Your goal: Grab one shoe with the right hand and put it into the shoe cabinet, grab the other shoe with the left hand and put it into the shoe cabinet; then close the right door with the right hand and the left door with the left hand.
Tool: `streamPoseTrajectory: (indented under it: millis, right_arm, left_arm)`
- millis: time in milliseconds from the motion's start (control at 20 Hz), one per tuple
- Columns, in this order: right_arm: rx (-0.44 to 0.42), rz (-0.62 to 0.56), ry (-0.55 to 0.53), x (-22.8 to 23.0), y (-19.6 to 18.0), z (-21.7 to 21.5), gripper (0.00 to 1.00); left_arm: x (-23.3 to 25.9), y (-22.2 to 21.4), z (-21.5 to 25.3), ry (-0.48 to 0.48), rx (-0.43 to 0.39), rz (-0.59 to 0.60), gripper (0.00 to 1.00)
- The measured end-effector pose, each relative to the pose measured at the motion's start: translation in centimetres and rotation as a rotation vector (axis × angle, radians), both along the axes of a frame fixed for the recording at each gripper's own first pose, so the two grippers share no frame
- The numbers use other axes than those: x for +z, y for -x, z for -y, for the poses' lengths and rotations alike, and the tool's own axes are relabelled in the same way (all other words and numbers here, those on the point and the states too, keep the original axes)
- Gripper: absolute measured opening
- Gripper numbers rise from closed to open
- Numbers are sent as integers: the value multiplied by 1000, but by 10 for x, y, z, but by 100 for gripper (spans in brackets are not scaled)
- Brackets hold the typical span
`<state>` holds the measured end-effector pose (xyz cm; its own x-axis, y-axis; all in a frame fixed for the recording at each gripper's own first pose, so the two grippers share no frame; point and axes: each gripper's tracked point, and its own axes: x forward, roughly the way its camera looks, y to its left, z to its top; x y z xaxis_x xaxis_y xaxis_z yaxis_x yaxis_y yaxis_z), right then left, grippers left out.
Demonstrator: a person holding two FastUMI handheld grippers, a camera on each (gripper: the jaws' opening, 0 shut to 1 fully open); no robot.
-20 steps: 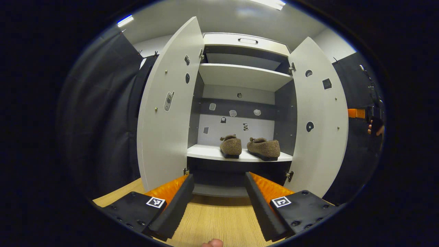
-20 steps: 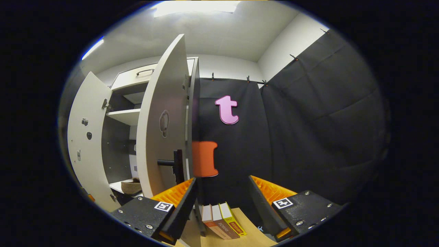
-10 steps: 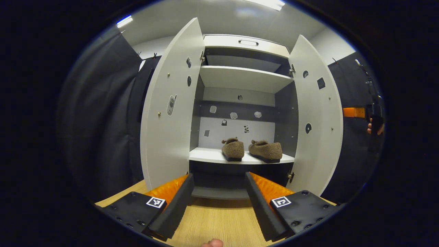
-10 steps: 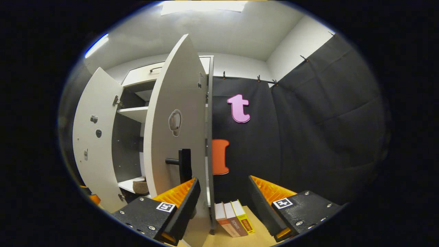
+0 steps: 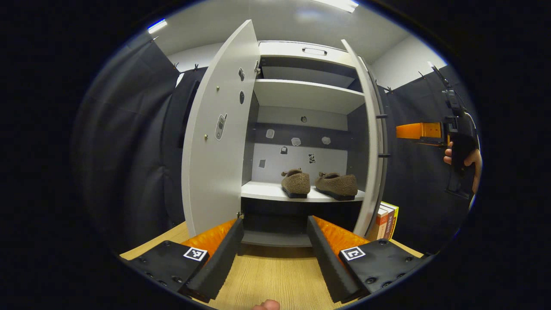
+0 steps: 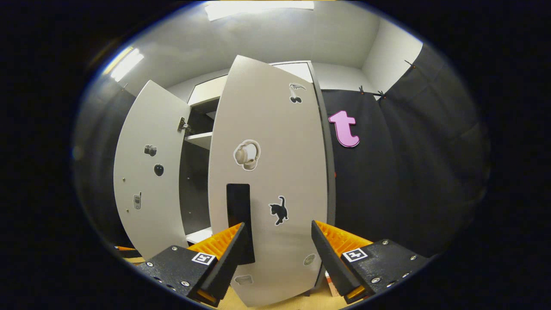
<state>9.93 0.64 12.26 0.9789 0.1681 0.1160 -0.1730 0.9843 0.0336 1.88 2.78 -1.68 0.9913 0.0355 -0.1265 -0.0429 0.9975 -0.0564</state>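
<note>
Both shoes (image 5: 319, 184) sit on cabinet (image 5: 308, 51) shelf, toward right edge. Right door (image 6: 275, 181) half swung: stiff hinged panel, likely light; push flat face beside black handle (image 6: 239, 215). Right gripper (image 6: 277, 241) spread, empty. Left gripper (image 5: 275, 241) spread, empty; left door (image 5: 215, 133) wide open.

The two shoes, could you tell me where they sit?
In the left gripper view, both shoes sit side by side on the cabinet's lower shelf, toward its right end.

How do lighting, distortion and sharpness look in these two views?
Left gripper view: ceiling strip light glares, straight cabinet doors bow outward, shoes sharp though shaded. Right gripper view: ceiling light washes out, right door bulges, stickers crisp.
</note>
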Motion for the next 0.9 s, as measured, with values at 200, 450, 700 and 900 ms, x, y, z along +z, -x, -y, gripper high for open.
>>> streamPoseTrajectory:
  millis: [200,450,700,900]
  right_arm:
    - [19,-4,23,-8,-15,-22,92]
    - [25,-2,50,-14,-36,-40,92]
    - [-29,12,99,-11,-52,-40,92]
    - [-31,2,117,-11,-65,-48,91]
  left_arm:
    - [1,1,-6,3,14,3,96]
    - [6,1,-9,15,23,10,97]
    - [9,0,-13,25,29,20,97]
    - [8,-4,-15,24,31,19,97]
